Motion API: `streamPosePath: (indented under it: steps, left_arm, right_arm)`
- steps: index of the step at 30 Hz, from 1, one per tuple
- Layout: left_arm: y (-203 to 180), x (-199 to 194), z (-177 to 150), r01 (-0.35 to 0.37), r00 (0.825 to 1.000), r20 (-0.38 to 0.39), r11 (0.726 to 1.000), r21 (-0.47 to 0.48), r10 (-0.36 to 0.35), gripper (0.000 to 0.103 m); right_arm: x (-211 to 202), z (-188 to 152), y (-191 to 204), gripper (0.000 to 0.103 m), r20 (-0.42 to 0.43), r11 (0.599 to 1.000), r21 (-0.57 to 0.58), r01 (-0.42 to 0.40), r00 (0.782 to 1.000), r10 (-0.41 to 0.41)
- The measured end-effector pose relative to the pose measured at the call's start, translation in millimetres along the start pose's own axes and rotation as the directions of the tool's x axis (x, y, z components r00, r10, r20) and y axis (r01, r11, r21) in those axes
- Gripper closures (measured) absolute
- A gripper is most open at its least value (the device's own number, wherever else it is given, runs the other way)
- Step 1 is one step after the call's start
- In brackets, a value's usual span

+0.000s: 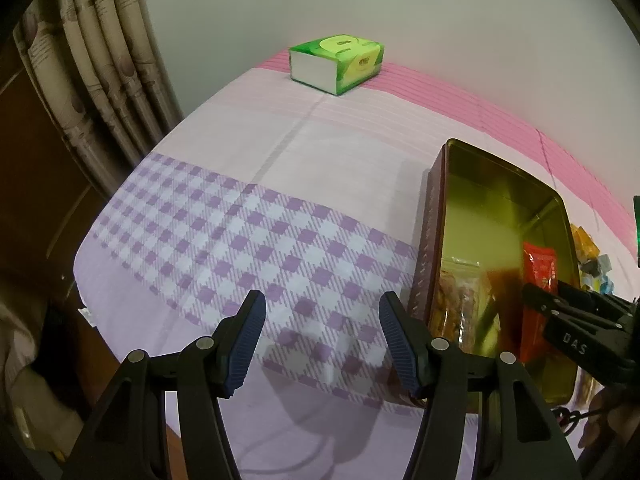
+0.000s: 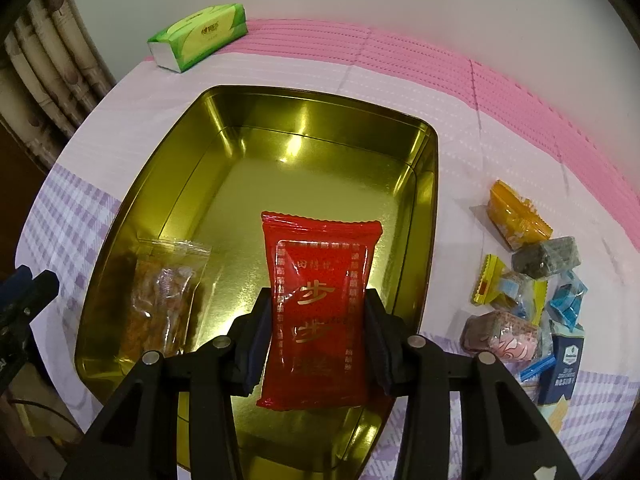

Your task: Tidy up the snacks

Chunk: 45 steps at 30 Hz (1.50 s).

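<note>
A gold tin box (image 2: 132, 200) lies open on the checked cloth; it also shows in the left wrist view (image 1: 472, 184). My right gripper (image 2: 318, 344) is shut on a red snack packet (image 2: 320, 280) and holds it above the tin's near half. The packet shows in the left wrist view (image 1: 538, 276) too. A clear bag of orange snacks (image 2: 164, 300) lies in the tin's near left corner. A pile of several wrapped snacks (image 2: 524, 280) lies on the cloth right of the tin. My left gripper (image 1: 322, 344) is open and empty above the cloth, left of the tin.
A green tissue pack (image 2: 200, 34) sits at the far left of the table (image 1: 280, 168), near the wall. A curtain (image 1: 100, 60) hangs at the left past the table edge. A dark blue box (image 2: 564, 364) stands by the snack pile.
</note>
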<state>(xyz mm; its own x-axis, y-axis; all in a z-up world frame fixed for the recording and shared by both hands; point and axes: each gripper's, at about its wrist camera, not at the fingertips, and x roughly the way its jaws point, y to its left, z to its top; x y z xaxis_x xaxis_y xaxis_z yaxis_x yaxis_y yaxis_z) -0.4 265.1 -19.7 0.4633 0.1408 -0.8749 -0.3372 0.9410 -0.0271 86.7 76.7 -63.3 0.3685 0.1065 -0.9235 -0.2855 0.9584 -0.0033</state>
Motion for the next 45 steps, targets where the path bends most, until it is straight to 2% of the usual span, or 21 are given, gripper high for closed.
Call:
streamPosePath:
  steps: [7,12,23,27,32,39,45]
  left_arm:
    - [0,0,0,0.0,1.0,0.0,1.0,-0.001,0.0,0.043]
    - [-1,0,-1,-0.001,1.0,0.0,1.0,0.002,0.001,0.043]
    - [0,0,-1,-0.016,1.0,0.006,1.0,0.004,0.016,0.043]
    - [1,-1,-1,-0.02,1.0,0.007,1.0,0.009,0.02,0.043]
    - [1,-2,-1,-0.03,1.0,0.009,0.999,0.017,0.029,0.043]
    - [-1,-1,-1,-0.042,0.999,0.009,0.999,0.028,0.042,0.043]
    - [-5,1,-3,-0.057,0.998,0.007,0.997,0.045,0.057,0.043]
  right_arm:
    - [0,0,1,0.062,-0.001,1.0,-0.006,-0.002,1.0,0.002]
    - [-2,1,-2,0.061,0.002,0.999,0.009,-0.032,0.999,0.032]
    - [-36,-3,-20,0.061,0.077,0.994,0.038,-0.1,0.992,0.097]
    - [-48,-9,-44,0.061,0.092,0.993,0.069,-0.095,0.992,0.088]
    - [-53,-19,-90,0.061,0.086,0.99,0.131,-0.05,0.996,0.039]
    - [-46,-42,-168,0.061,0.026,0.973,0.225,0.046,0.998,-0.053]
    - [-35,-70,-205,0.06,-0.036,0.959,0.269,0.094,0.996,-0.088]
